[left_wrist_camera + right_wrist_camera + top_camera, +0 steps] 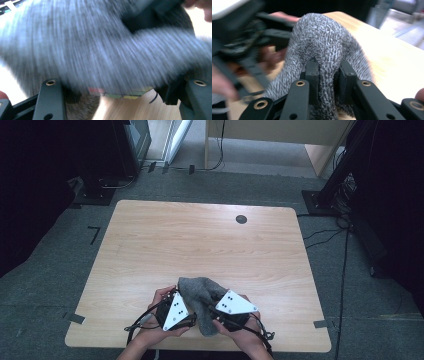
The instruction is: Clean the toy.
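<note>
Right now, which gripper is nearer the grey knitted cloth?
Neither: both touch it. The right gripper pinches the grey knitted cloth; the left gripper sits against its left side.

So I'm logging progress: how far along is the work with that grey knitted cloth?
Nothing looks finished. The grey knitted cloth is bunched up off the table, pinched between the right gripper and left gripper. Smoothing or folding it flat remains.

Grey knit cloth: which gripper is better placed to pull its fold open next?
Probably the right gripper: its jaws pinch a fold of the grey knit cloth, squarely in its own view. The left gripper holds the other side, which is too blurred to judge.
</note>
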{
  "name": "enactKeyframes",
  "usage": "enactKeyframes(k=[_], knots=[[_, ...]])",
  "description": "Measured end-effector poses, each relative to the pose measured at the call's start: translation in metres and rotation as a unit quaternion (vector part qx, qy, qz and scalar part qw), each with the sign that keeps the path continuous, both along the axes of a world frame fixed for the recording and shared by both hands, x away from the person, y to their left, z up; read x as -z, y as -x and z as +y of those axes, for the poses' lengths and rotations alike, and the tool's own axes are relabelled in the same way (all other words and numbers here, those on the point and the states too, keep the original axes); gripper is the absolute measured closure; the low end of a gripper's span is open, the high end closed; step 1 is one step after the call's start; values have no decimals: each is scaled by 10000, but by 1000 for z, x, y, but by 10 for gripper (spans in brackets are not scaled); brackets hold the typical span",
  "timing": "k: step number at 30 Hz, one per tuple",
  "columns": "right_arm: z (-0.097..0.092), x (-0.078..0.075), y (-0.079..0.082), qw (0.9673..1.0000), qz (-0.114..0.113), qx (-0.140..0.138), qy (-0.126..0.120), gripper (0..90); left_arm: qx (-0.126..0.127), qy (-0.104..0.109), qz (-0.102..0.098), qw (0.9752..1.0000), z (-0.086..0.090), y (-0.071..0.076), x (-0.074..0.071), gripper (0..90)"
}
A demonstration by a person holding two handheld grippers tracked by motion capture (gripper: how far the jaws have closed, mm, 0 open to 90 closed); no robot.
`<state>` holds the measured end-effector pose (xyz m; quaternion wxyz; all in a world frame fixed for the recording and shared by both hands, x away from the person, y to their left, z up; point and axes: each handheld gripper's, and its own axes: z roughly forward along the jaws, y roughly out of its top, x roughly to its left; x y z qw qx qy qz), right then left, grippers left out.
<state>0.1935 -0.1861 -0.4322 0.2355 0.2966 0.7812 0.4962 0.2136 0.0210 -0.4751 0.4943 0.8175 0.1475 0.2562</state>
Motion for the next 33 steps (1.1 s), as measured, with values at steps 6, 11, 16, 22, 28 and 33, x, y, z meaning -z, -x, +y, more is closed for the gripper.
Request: enactKeyframes(k=[6, 11, 16, 22, 28, 33], knots=[[-21, -6, -5, 9977, 27, 577, -342, 753, -38, 168, 91, 9998, 5, -4, -2, 347], [2, -7, 9, 9989, -238, -329, -249, 747, 87, 215, 147, 9996, 3, -2, -2, 347], [-14, -4, -2, 9981, 67, 58, -608, 748, 178, 404, 261, 9987, 7, -3, -6, 347], [-48, 2, -16, 9845, 597, 365, -1611, 751, 233, 995, 451, 9937, 18, -7, -12, 347], [-39, 10, -21, 9833, 892, 151, -1578, 756, 413, 1728, 798, 9808, 34, -11, -22, 346], [-44, 21, -27, 9840, 1128, 471, -1293, 759, 425, 1965, 911, 9753, 41, -16, -25, 347]])
